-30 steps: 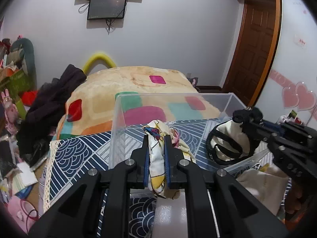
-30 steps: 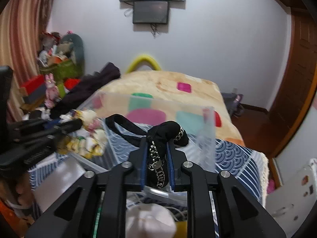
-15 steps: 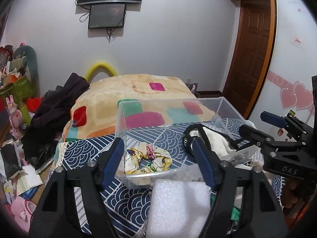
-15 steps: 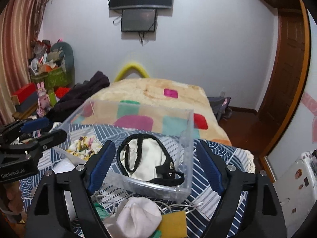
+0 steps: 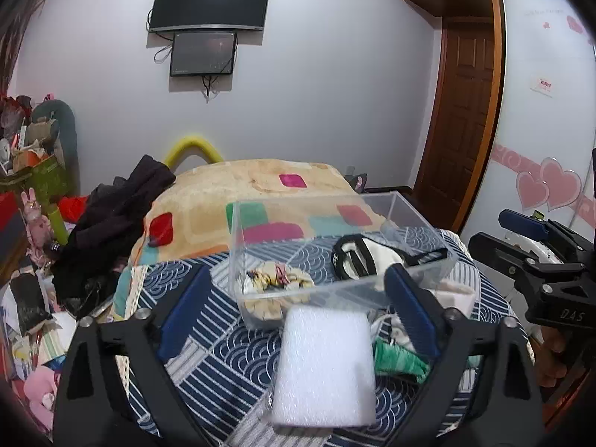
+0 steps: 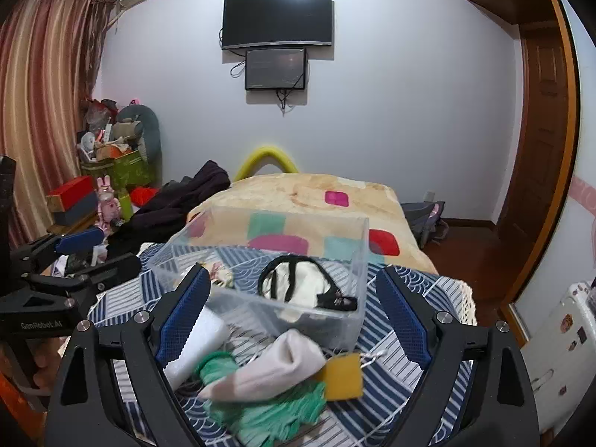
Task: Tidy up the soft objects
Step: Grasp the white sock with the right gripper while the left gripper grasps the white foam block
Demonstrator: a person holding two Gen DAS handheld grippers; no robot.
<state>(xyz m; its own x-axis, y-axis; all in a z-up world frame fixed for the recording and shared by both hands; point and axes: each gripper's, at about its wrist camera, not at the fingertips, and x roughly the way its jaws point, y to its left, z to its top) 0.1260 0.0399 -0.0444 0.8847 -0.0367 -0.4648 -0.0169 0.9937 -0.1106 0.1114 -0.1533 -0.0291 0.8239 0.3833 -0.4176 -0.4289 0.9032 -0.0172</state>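
Jaws wide; sponge [image 6: 342, 377] right view only.

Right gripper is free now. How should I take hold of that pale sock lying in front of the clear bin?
Grip the pale sock across its narrower near end, low left in the right wrist view, coming from above. It lies slanted on the green cloth, its far end against the yellow sponge, so the near end is freer. The right gripper is open, its jaws wide apart.
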